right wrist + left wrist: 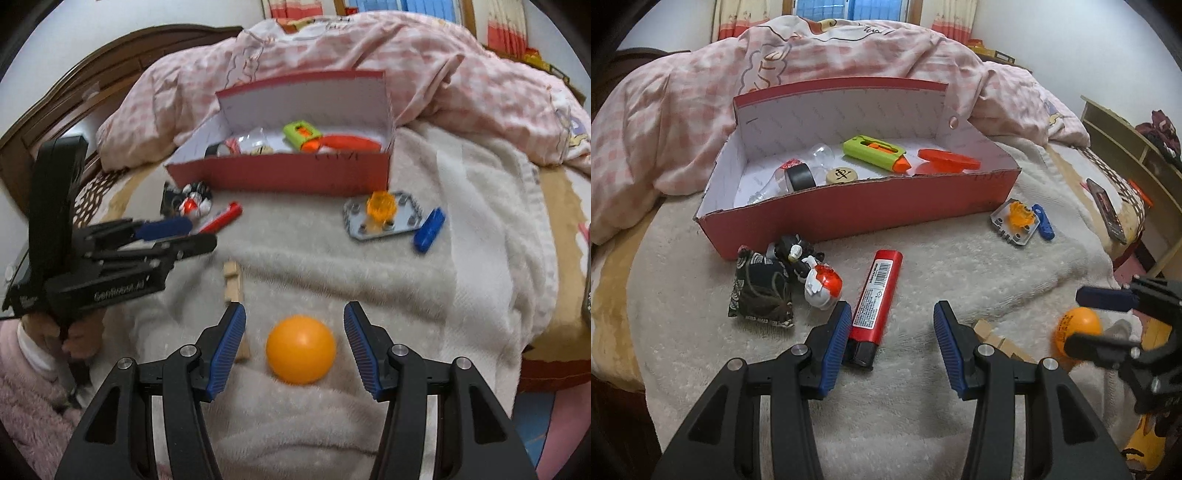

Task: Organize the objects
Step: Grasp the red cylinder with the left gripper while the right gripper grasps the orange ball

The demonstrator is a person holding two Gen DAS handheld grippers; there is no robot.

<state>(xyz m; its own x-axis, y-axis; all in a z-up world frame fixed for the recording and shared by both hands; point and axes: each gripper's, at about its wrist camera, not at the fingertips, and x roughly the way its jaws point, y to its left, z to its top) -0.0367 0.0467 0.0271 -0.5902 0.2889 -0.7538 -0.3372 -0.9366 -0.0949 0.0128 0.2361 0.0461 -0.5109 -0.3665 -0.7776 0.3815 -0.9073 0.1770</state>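
On a bed covered by a cream fleece blanket (923,266), the right gripper (294,349) hovers with its jaws apart on either side of a smooth orange plastic ball (301,349), not touching it. The left gripper (890,345), jaws also apart and holding nothing, sits just beside a red cylindrical lighter with a black cap (875,299). Behind both stands an open red cardboard box (871,206) holding a lime-green utility knife (873,149) and a round wooden chess piece (843,174). A grey square plate topped with an orange gem piece (382,216) lies near a small blue plastic clip (428,229). A wooden clothespin (233,282) rests left of the ball.
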